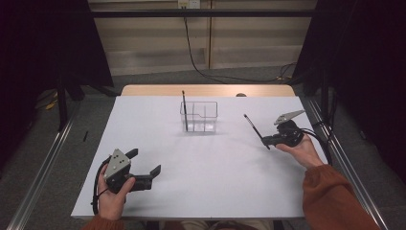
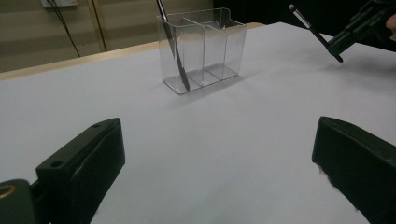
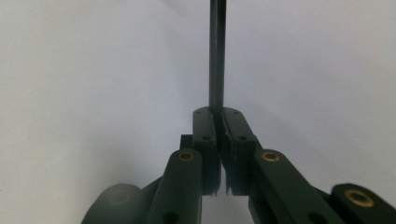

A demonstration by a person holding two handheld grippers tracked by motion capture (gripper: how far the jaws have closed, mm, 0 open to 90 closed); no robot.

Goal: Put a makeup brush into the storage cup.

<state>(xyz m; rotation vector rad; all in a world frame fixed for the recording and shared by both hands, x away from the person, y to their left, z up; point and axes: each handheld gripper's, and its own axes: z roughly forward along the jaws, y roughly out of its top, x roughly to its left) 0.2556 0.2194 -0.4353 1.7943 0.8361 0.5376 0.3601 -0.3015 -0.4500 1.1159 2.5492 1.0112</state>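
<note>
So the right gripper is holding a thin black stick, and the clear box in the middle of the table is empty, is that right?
Not quite. The right gripper does hold a thin black stick, but the clear box is not empty: another thin black stick already stands in its end compartment, leaning against the wall. The left gripper view shows it best, and the high view shows it too.

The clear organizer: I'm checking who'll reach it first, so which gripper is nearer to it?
Right, though not by much. The right gripper, shut on a dark pen, is right of the clear organizer; the left gripper, open, sits nearer the person, front-left.
</note>
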